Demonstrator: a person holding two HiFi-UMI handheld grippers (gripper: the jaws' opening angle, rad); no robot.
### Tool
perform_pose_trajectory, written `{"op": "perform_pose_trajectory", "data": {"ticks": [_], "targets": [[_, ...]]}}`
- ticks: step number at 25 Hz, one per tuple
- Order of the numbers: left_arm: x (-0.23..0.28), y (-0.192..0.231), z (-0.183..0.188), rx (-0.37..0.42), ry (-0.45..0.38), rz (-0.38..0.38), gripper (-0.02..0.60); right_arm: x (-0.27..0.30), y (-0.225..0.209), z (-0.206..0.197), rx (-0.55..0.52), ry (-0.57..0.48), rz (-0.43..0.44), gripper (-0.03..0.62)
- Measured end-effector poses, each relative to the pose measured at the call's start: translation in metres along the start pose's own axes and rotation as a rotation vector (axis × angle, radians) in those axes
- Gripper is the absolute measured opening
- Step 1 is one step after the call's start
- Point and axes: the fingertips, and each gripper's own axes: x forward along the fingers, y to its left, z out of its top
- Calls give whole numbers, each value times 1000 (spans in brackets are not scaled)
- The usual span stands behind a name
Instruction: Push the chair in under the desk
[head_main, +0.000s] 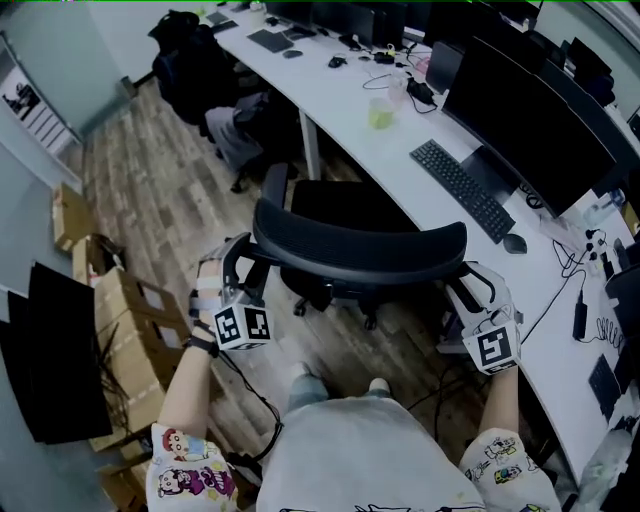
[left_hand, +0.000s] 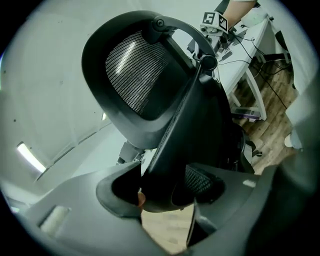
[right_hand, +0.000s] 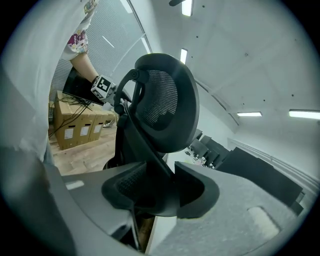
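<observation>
A black mesh-back office chair (head_main: 360, 245) stands in front of the long white desk (head_main: 350, 100), its seat partly under the desk edge. My left gripper (head_main: 240, 265) is shut on the left edge of the backrest, and my right gripper (head_main: 468, 285) is shut on its right edge. In the left gripper view the chair's back frame (left_hand: 135, 75) fills the gap of the left gripper (left_hand: 165, 192). The right gripper view has the backrest (right_hand: 165, 100) rising from the right gripper (right_hand: 160, 192), which clamps its rim.
On the desk lie a keyboard (head_main: 462, 187), a mouse (head_main: 514, 243) and dark monitors (head_main: 530, 120). Cardboard boxes (head_main: 130, 320) and a leaning screen (head_main: 60, 350) stand on the wooden floor at the left. Another chair with dark clothes (head_main: 195, 60) sits further back.
</observation>
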Motion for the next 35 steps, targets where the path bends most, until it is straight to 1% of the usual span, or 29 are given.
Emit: {"op": "perform_pose_trajectory", "data": {"ticks": [3,4,6,8,11,14,22,26,30,35], "targets": [[21,8,-3,22,-42,-23,270,6,-1,5,31,7,-56,168],[27,11,-3,26,-57,-30,270,8,-2,6,43,13,-78,160],[38,19,-2,27,-88,-39,268,11,-6,6,47,33,-121,117],[51,22,-4,39,-115,-50,267,18,-11,6,46,49,-147,120],[70,26,-3,56,-149,-65,267,26,-18,4,47,88,-164,123],[88,30,2,71,-176,-83,267,33,-25,0,70,109,-189,121],[138,40,15,100,-221,-113,264,48,-47,-9,95,173,-225,120],[158,42,15,118,-228,-123,262,54,-48,-9,121,156,-244,123],[172,51,14,130,-252,-133,261,61,-50,-5,138,158,-268,126],[181,51,14,146,-268,-125,258,62,-52,-4,146,162,-293,127]]}}
